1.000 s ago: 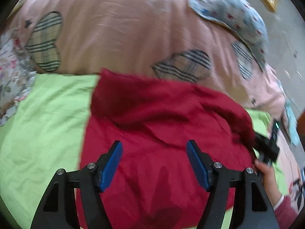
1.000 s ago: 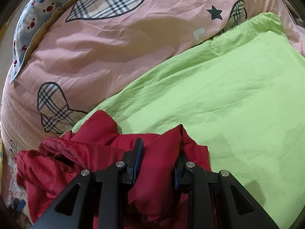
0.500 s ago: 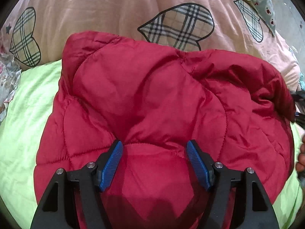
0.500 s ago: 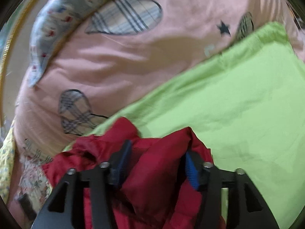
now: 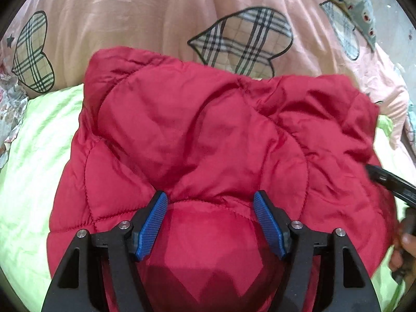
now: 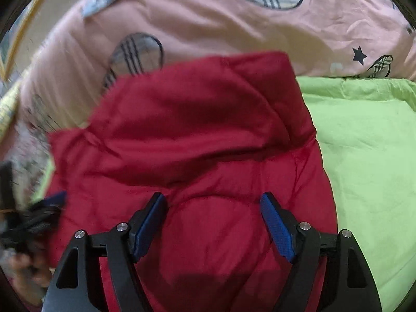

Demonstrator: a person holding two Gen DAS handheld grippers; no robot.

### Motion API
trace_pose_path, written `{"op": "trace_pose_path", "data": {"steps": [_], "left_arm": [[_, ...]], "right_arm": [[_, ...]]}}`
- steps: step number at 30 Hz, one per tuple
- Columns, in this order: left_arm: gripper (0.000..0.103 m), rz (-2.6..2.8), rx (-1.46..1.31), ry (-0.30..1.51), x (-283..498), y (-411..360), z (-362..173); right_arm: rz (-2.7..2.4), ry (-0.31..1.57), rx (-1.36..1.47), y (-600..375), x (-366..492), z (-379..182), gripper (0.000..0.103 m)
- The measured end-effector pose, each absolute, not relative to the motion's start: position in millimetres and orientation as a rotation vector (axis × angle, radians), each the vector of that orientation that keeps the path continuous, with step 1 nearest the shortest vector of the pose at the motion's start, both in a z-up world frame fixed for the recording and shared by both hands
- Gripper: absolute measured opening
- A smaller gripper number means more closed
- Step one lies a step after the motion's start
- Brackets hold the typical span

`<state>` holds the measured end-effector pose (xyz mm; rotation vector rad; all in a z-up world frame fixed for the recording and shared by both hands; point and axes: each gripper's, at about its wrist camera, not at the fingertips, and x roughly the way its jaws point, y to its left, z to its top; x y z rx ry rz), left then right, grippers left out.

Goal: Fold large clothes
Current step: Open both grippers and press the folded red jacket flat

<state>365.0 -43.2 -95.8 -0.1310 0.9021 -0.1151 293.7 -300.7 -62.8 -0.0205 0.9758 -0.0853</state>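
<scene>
Red jacket (image 5: 208, 135) bunched on green sheet (image 5: 31, 171); left gripper (image 5: 210, 202), right gripper (image 6: 213, 202) above, jaws wide, empty.

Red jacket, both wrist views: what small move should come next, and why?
Probably lower both grippers to press the folded bundle flat. The left gripper and right gripper are open above the red jacket, gripping nothing. It lies doubled and puffy on the green sheet, its top layer bulging against the pink quilt.

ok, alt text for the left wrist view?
Open left gripper over a folded red quilted jacket lying on a lime-green sheet, with a pink duvet with plaid hearts behind.
</scene>
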Motion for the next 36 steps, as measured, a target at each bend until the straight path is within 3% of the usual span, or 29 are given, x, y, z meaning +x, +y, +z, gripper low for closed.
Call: {"op": "trace_pose_path", "data": {"steps": [7,19,28,36], "left_arm": [[0.067,-0.098,-0.182,0.823,331.1,-3.5,-69.6],[0.069,-0.041,-0.235,0.938,371.1,9.6,-111.7],[0.068,-0.093,-0.271,0.898,349.0,24.9,-87.7],[0.08,-0.122,-0.303,0.845,314.7,44.5,-62.5]], "right_arm": [[-0.138,0.984,0.104,-328.6,308.6,-69.3,0.077],[-0.144,1.004,0.163,-339.4,319.7,-79.6,0.078],[-0.086,0.945,0.203,-345.2,282.6,-39.4,0.077],[-0.073,0.932,0.172,-353.6,245.8,-12.2,0.078]]}}
